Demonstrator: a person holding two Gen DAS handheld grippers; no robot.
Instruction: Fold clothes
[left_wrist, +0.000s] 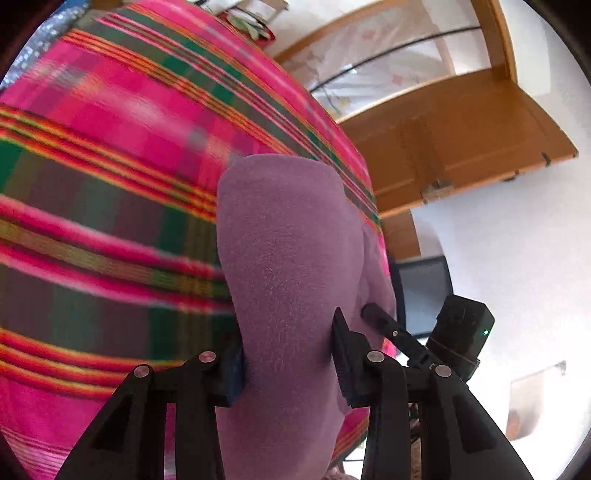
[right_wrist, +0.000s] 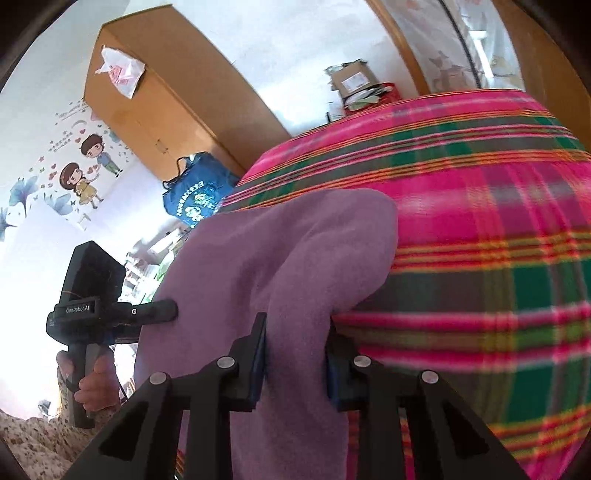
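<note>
A soft purple garment (left_wrist: 288, 266) hangs lifted above a bed with a pink, green and orange plaid cover (left_wrist: 110, 177). My left gripper (left_wrist: 288, 365) is shut on a fold of it. My right gripper (right_wrist: 295, 362) is shut on another fold of the same purple garment (right_wrist: 280, 258). The right gripper also shows in the left wrist view (left_wrist: 373, 314), touching the cloth from the right. The left gripper shows in the right wrist view (right_wrist: 162, 310), held by a hand at the cloth's left edge. Both grips are close together.
The plaid cover (right_wrist: 480, 229) fills most of both views. A wooden wardrobe (right_wrist: 173, 99), a blue bag (right_wrist: 195, 195) and boxes (right_wrist: 354, 85) stand beyond the bed. A wooden door (left_wrist: 454, 136) and a dark screen (left_wrist: 424, 291) are at the right.
</note>
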